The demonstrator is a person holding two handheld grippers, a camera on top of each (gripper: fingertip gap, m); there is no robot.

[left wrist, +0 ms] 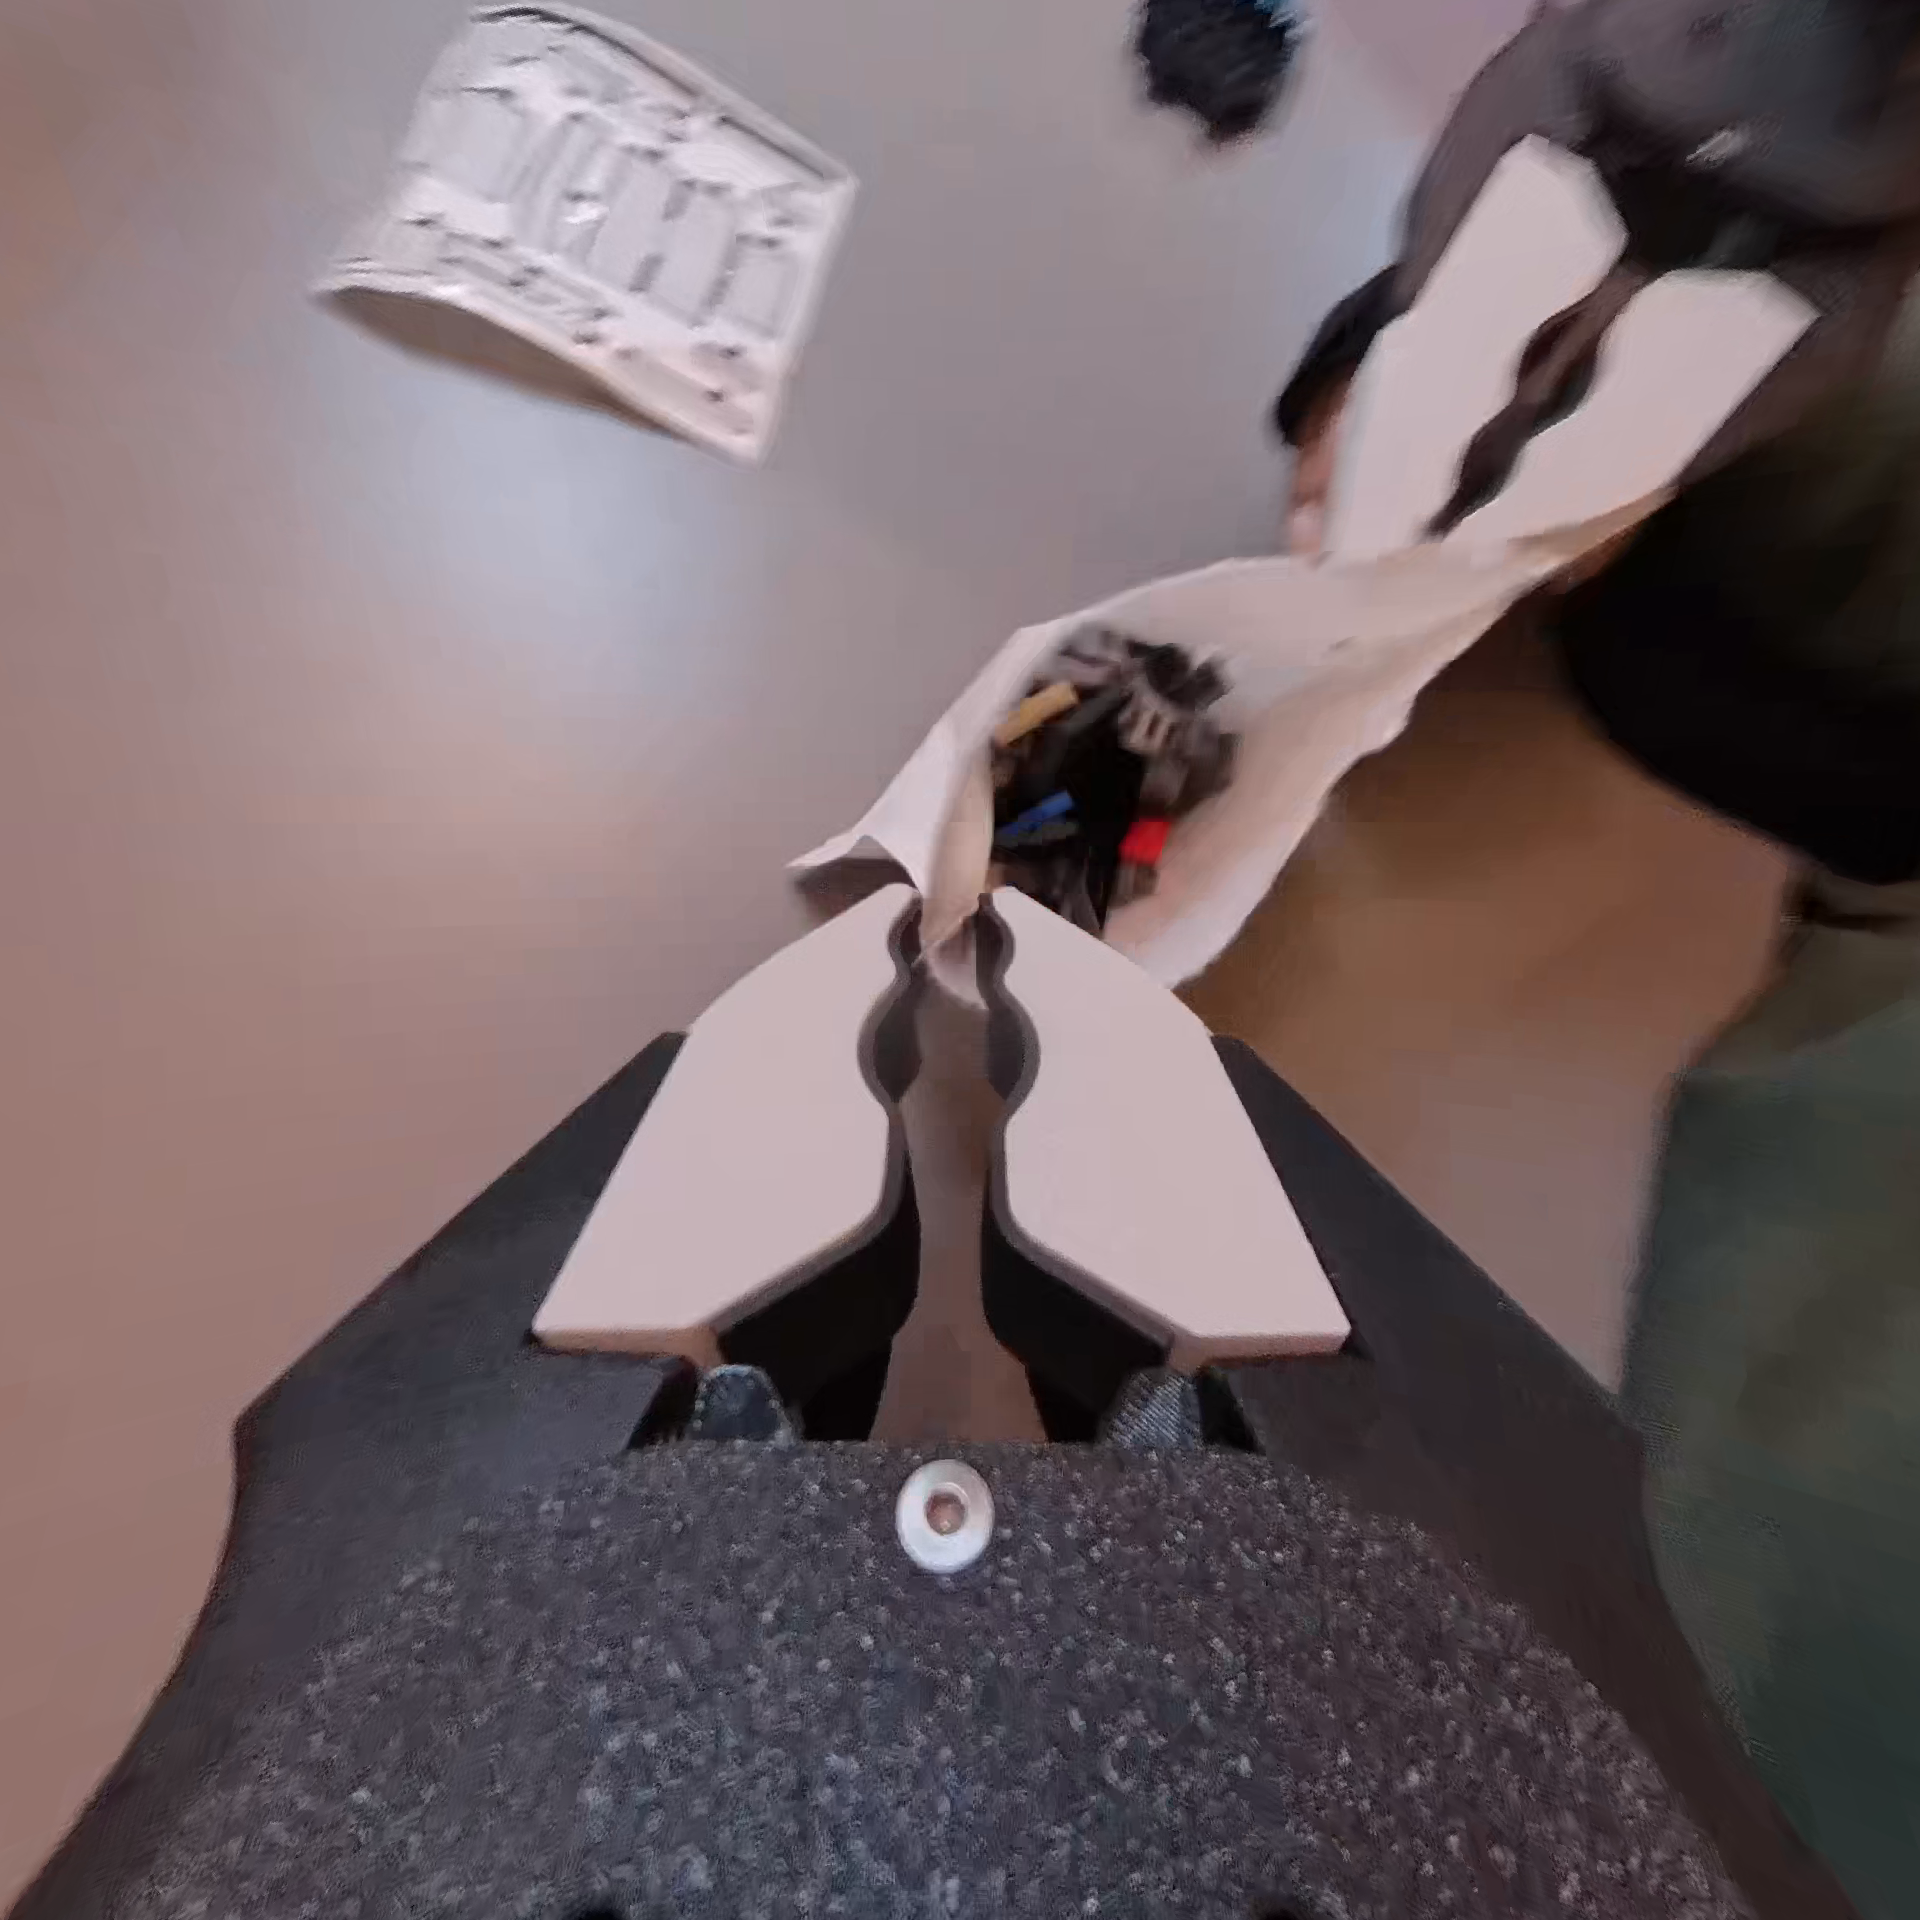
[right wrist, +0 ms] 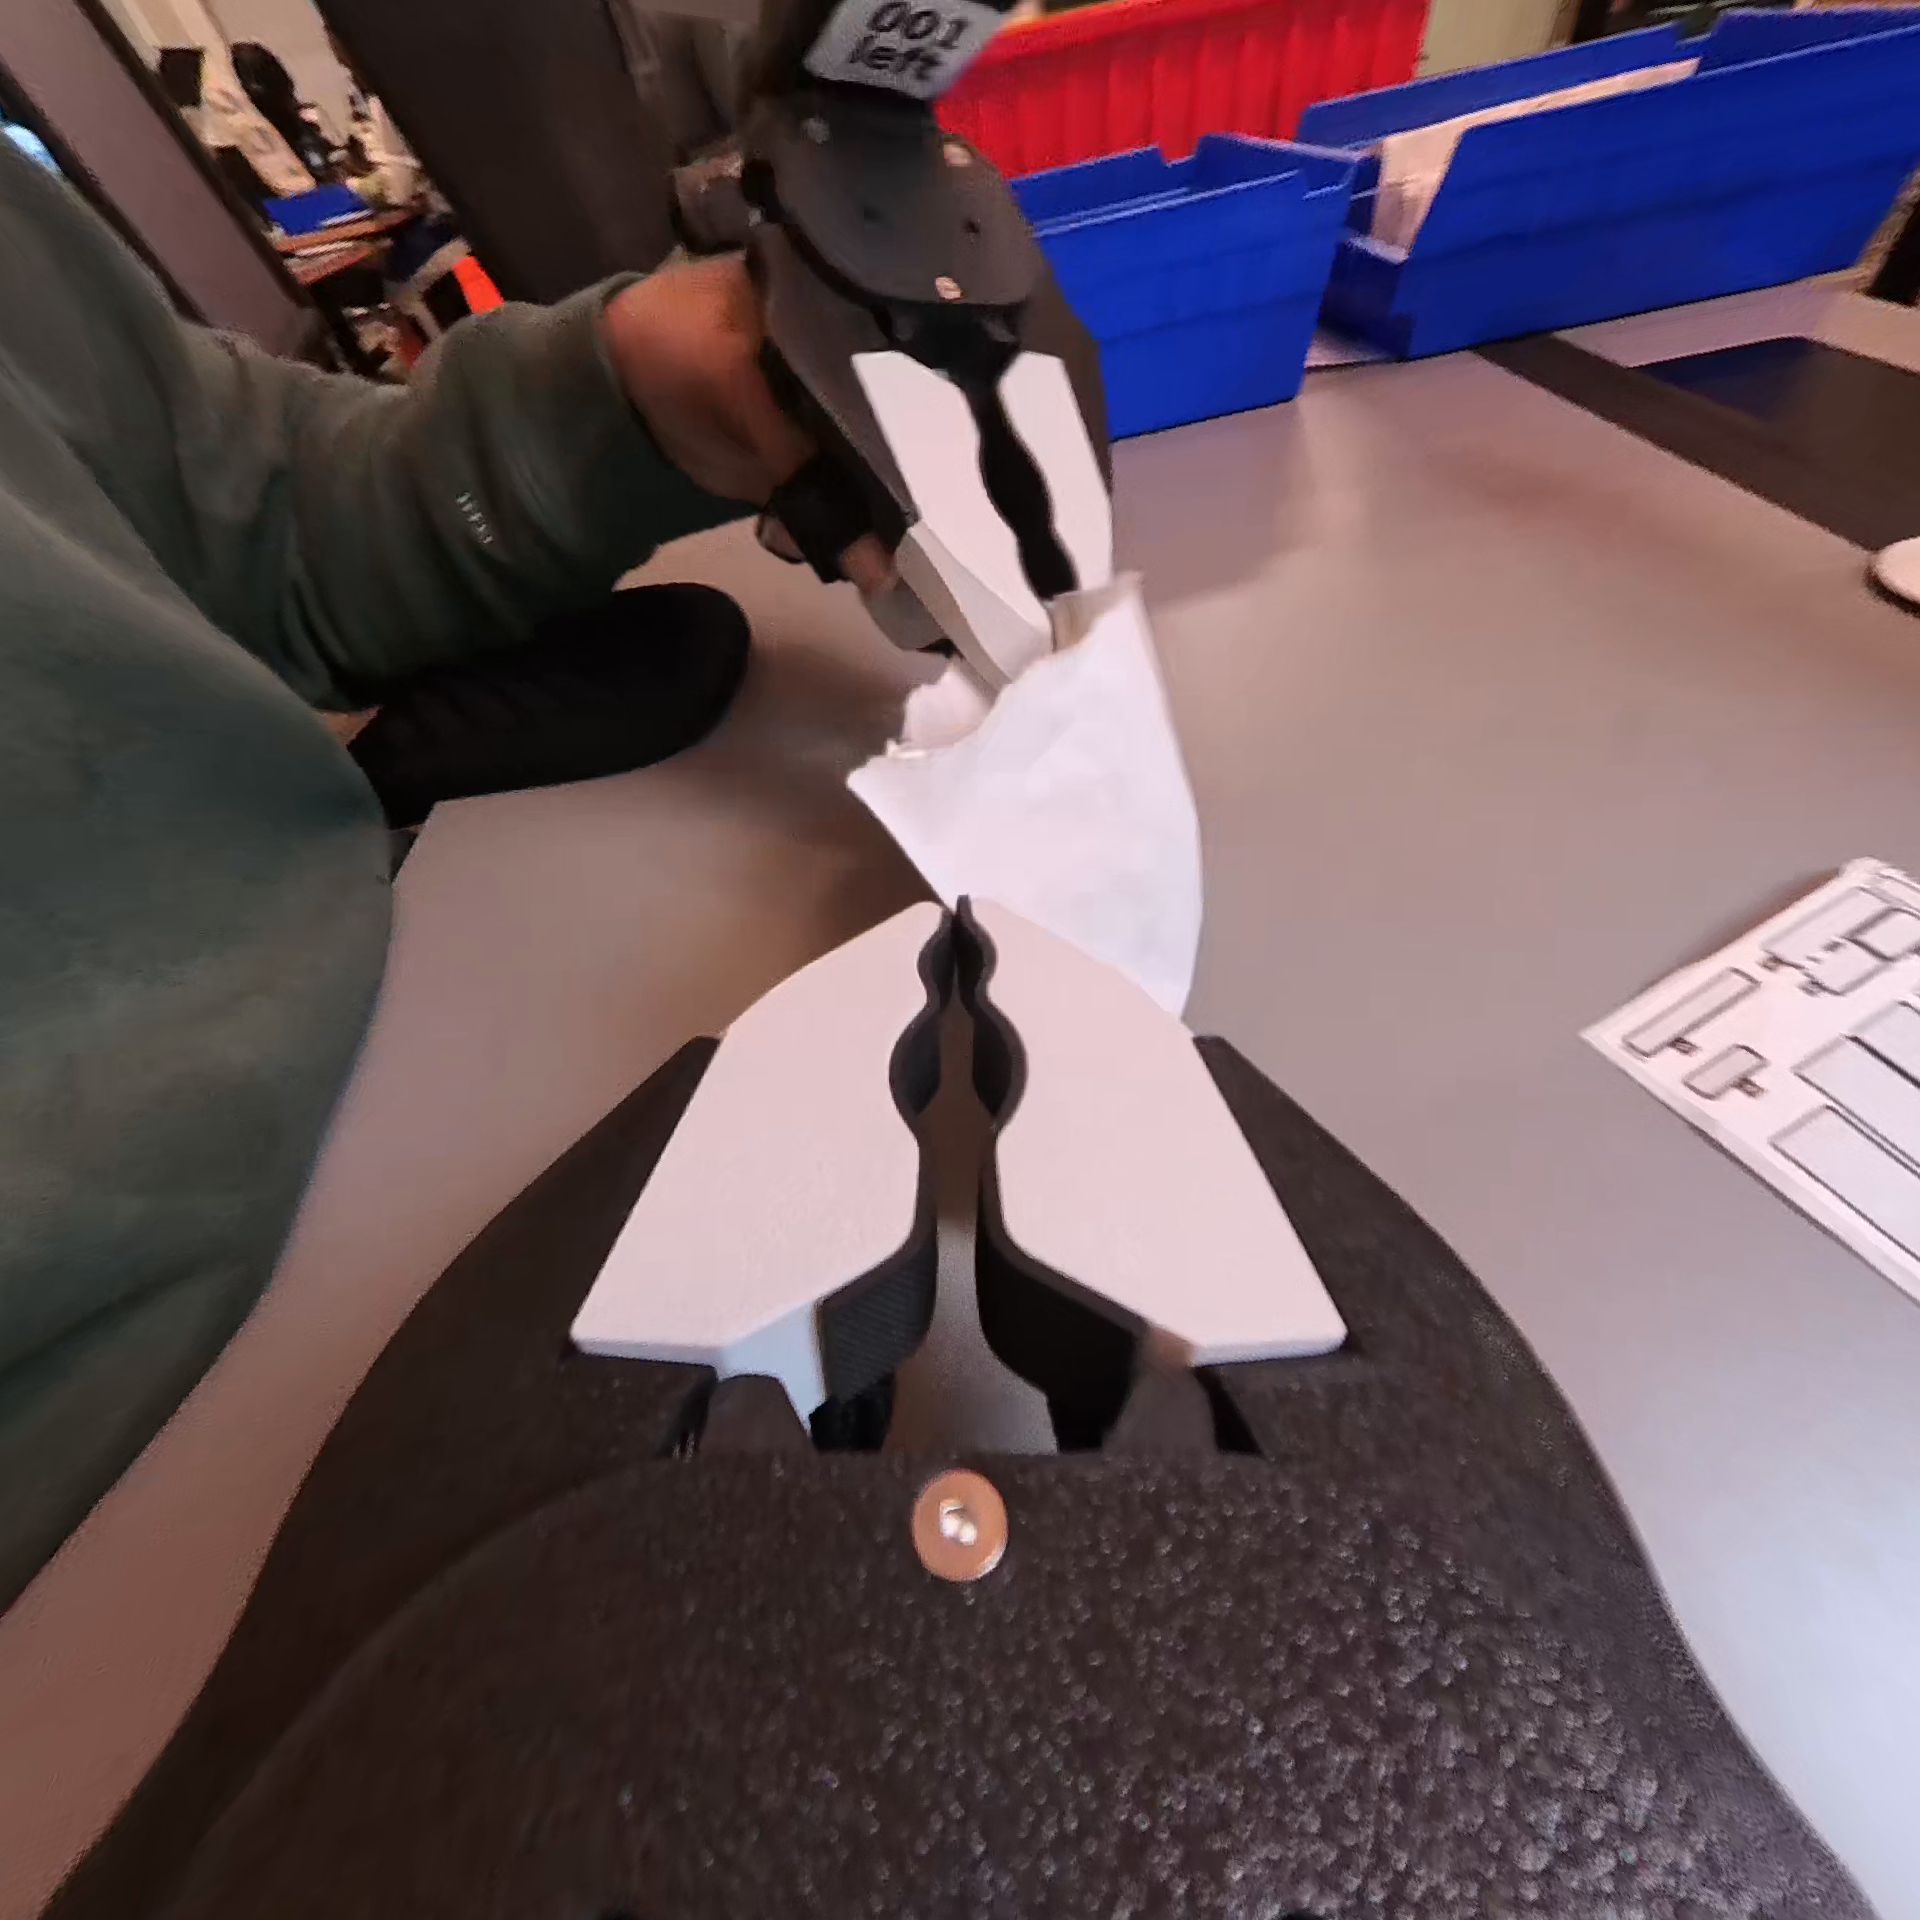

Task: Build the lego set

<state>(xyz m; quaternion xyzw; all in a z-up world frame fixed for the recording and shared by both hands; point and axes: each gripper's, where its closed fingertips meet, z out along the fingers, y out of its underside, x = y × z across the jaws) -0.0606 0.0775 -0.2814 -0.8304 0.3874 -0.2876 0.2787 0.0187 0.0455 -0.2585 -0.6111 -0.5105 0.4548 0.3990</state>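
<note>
A smooth grey worktop [right wrist: 1455, 727] carries a white printed sheet [right wrist: 1808, 1049] of outlined rectangles, lying flat near its right side. Blue plastic bins [right wrist: 1174, 270] stand in a row along the far edge, a red one [right wrist: 1174, 78] behind them. A person's green-sleeved forearm [right wrist: 416, 499] rests on the near-left part of the worktop.
</note>
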